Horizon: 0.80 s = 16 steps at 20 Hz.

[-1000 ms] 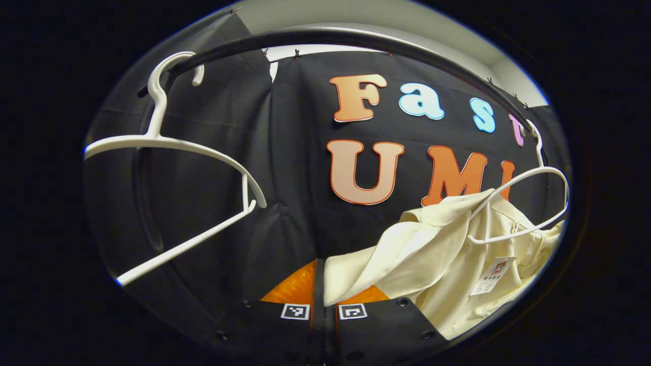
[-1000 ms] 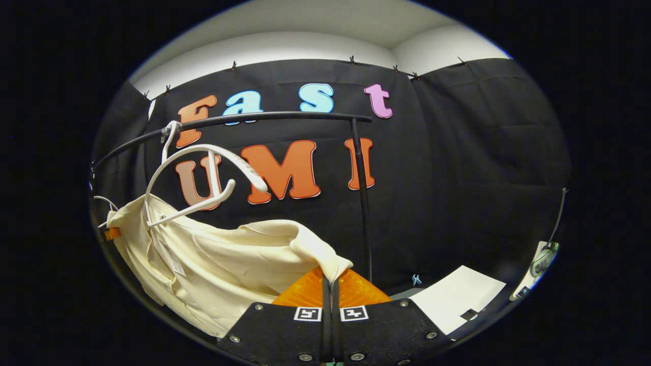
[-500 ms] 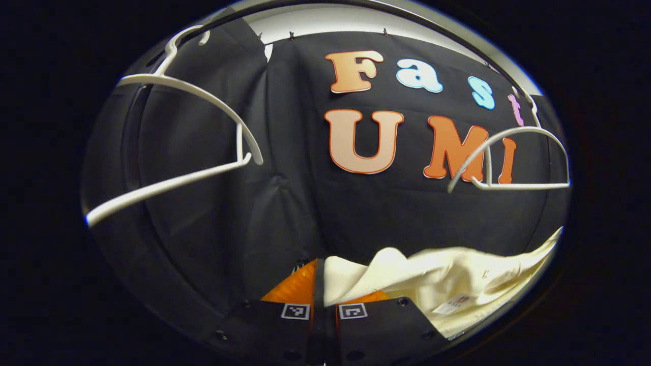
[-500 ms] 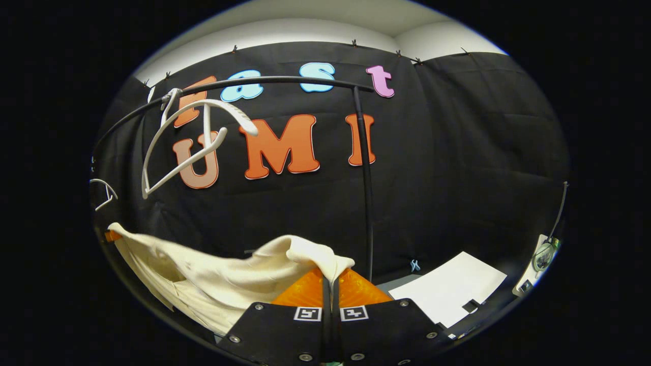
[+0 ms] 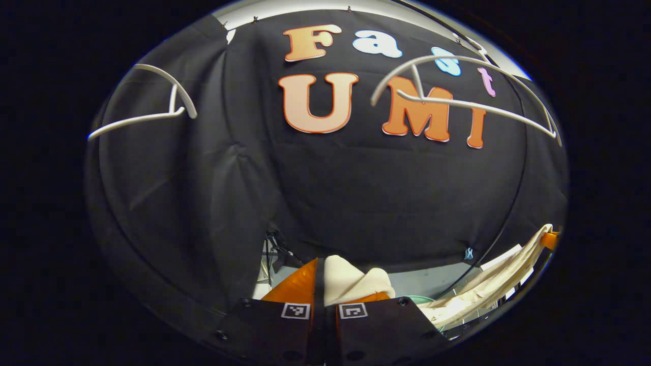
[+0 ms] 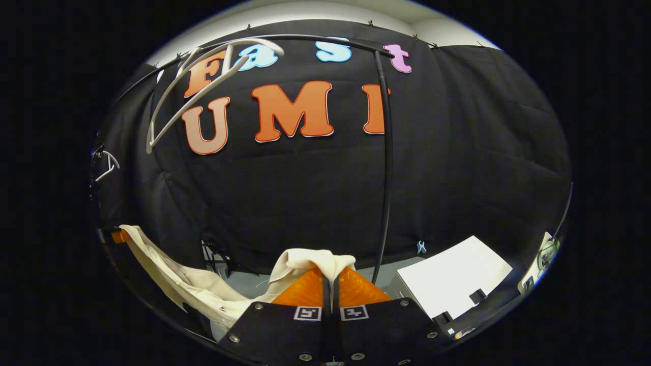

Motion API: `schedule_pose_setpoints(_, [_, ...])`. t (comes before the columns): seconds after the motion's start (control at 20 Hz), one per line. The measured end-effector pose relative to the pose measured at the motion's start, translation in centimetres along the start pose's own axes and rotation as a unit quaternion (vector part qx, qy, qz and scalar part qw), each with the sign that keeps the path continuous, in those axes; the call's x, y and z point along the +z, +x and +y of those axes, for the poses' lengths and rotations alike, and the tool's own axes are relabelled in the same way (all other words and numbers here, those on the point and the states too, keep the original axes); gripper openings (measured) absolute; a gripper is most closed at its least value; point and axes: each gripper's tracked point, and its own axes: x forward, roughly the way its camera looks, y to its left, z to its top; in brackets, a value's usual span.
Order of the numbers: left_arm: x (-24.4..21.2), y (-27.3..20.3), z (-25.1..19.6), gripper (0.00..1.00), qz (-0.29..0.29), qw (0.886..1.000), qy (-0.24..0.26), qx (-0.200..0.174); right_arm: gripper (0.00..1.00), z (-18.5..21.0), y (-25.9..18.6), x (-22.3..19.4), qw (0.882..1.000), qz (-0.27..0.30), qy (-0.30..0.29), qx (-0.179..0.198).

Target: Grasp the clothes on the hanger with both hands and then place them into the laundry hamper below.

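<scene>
The cream garment (image 5: 351,277) is pinched at one end between the fingers of my left gripper (image 5: 325,269), which is shut on it. From there the cloth sags to the right (image 5: 488,292), where the other gripper's finger (image 5: 550,240) holds it. In the right gripper view, my right gripper (image 6: 330,272) is shut on a bunched corner of the garment (image 6: 310,259). The rest droops low to the left (image 6: 168,277), toward the other gripper (image 6: 120,236). The white hanger (image 5: 457,101) (image 6: 203,86) hangs bare on the black rail (image 6: 305,37), well above the cloth.
A second bare white hanger (image 5: 147,109) hangs at the left. The rail's black upright post (image 6: 387,168) stands just right of my right gripper. A white box (image 6: 452,284) sits on the floor at the right. A pale green rim (image 5: 422,300) peeks out below the garment.
The garment has come off the hanger, which now swings bare. Both grippers have dropped with the cloth, so hangers and rail sit higher in both views.
</scene>
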Motion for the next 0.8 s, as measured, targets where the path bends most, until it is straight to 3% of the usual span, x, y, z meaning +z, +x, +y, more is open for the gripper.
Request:
schedule_pose_setpoints(0.45, [-9.4,2.4,-10.5,0.07,0.099,0.991,0.027,-0.083,0.0,1.9,4.3,-9.9,0.996,0.091,0.006,0.018])
schedule_pose_setpoints(0.8, [-15.6,5.2,-16.5,0.07,0.169,0.978,0.043,-0.116,0.0,1.8,6.9,-18.1,0.986,0.164,0.014,0.017])
